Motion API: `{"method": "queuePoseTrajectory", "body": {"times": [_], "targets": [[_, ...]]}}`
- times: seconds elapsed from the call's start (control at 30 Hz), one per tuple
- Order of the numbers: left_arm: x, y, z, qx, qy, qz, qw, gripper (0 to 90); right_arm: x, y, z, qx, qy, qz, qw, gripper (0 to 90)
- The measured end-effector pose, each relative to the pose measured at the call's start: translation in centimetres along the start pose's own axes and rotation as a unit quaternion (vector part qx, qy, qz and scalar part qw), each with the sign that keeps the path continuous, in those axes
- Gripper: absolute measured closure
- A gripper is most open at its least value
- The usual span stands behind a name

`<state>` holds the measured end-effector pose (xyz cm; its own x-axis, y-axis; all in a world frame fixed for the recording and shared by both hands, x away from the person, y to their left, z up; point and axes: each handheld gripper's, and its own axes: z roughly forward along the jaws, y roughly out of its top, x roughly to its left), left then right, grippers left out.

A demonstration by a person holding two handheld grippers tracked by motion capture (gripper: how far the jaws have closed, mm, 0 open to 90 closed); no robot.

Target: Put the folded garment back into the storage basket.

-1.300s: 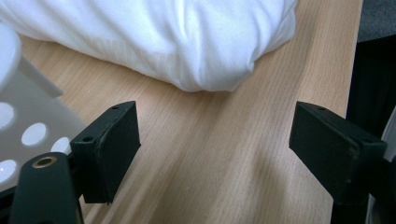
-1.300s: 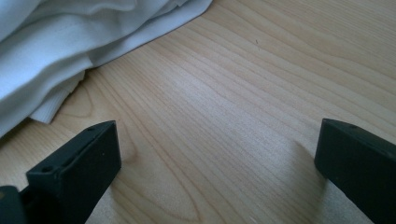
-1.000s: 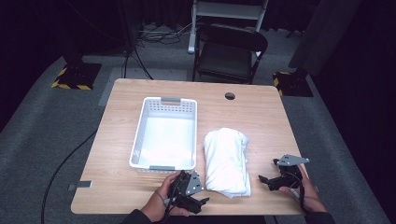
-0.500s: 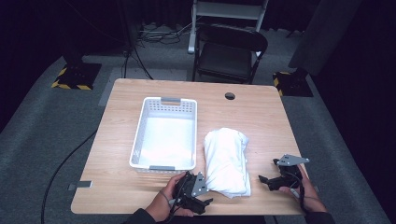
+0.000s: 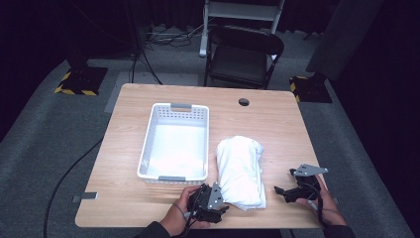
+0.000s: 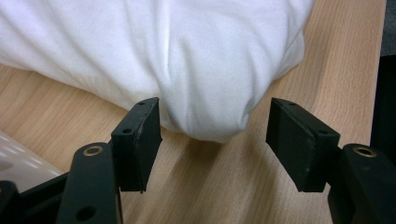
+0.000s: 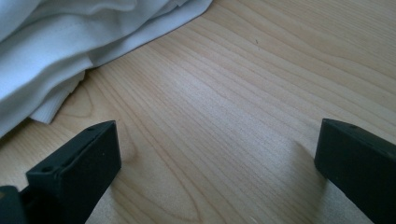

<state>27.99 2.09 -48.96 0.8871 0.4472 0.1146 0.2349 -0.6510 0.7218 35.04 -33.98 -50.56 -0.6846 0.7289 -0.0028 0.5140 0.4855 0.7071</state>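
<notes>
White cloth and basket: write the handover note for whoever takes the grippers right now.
Left gripper: open, its jaws have just been closing around the near corner of the white cloth; the fingers do not press on it yet.
Right gripper: open wide, low over bare table just right of the cloth, holding nothing.
Things: the cloth lies folded on the table, right of the white basket, which has nothing in it.
Done: left gripper lined up on the corner.
Left: probably finish the grip, then lift the cloth into the basket.
</notes>
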Motion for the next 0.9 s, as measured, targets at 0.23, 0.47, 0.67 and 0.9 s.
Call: {"method": "queuePoseTrajectory", "body": {"times": [0.23, 0.47, 0.67, 0.9], "targets": [[-0.17, 0.27, 0.4, 0.002, 0.008, 0.005, 1.0, 41.6, 0.0, 0.0, 0.0, 0.0, 0.0, 0.0, 1.0, 0.6], [-0.18, 0.37, 0.6, 0.007, 0.022, 0.014, 0.9996, 44.8, 0.01, 0.0, 0.0, 0.0, 0.0, 0.0, 1.0, 0.6], [-0.42, 0.34, 0.71, 0.004, 0.045, 0.04, 0.9982, 58.6, 0.01, 0.01, 0.0, 0.0, 0.0, 0.0, 1.0, 0.6], [-0.65, 0.07, 0.69, 0.003, 0.052, 0.058, 0.997, 72.9, 0.01, 0.01, 0.01, 0.0, 0.0, 0.0, 1.0, 0.6]]}}
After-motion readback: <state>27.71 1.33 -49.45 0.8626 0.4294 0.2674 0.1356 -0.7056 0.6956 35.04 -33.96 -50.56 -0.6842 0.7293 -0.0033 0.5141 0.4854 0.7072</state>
